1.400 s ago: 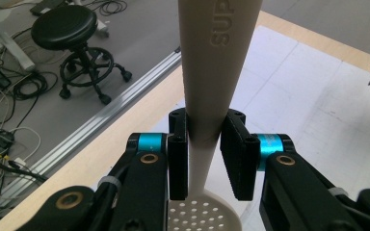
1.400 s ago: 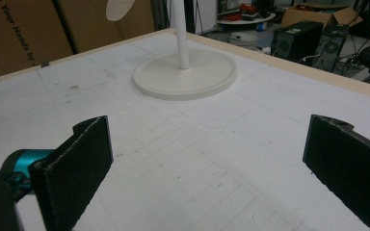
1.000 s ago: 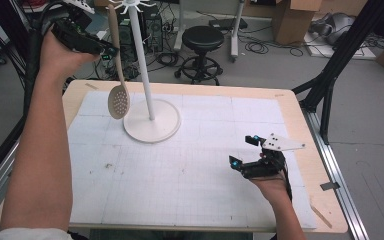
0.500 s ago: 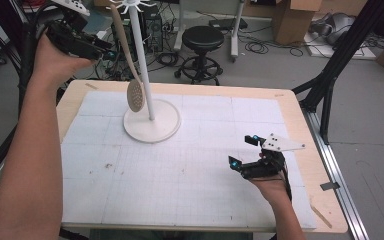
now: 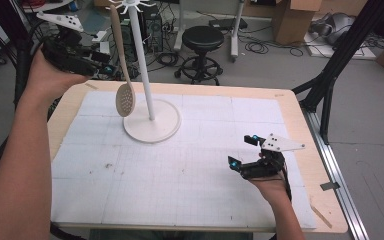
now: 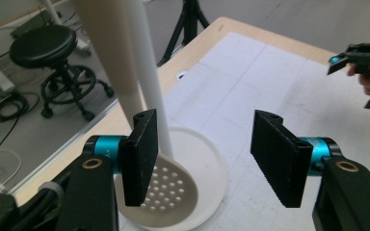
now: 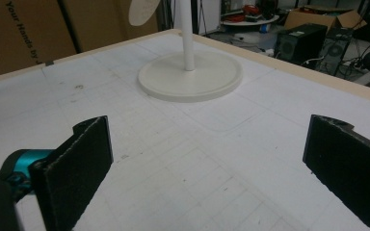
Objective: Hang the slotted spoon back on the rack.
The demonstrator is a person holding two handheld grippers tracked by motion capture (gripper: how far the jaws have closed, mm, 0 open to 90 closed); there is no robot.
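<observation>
A beige slotted spoon (image 5: 125, 99) hangs head down from a hook at the top of the white stand (image 5: 145, 70), just left of its pole. My left gripper (image 5: 102, 62) is held up past the table's far left corner. It is open and a little to the left of the spoon's handle. In the left gripper view the spoon head (image 6: 166, 192) and the stand's round base (image 6: 207, 166) lie beyond the gripper's (image 6: 212, 159) parted jaws, which hold nothing. My right gripper (image 5: 241, 150) rests open on the mat at the right, and in its own view (image 7: 207, 168) it faces the stand base (image 7: 192, 74).
A white gridded mat (image 5: 180, 165) covers most of the wooden table (image 5: 300, 125). Behind the table are a black stool (image 5: 202, 40), cables and cardboard boxes (image 5: 290, 12). A black frame leg (image 5: 330, 85) stands by the right edge.
The spoon swung toward the pole and back to hang beside it. My left gripper has dropped a little and come off the handle. The right gripper has stayed still.
</observation>
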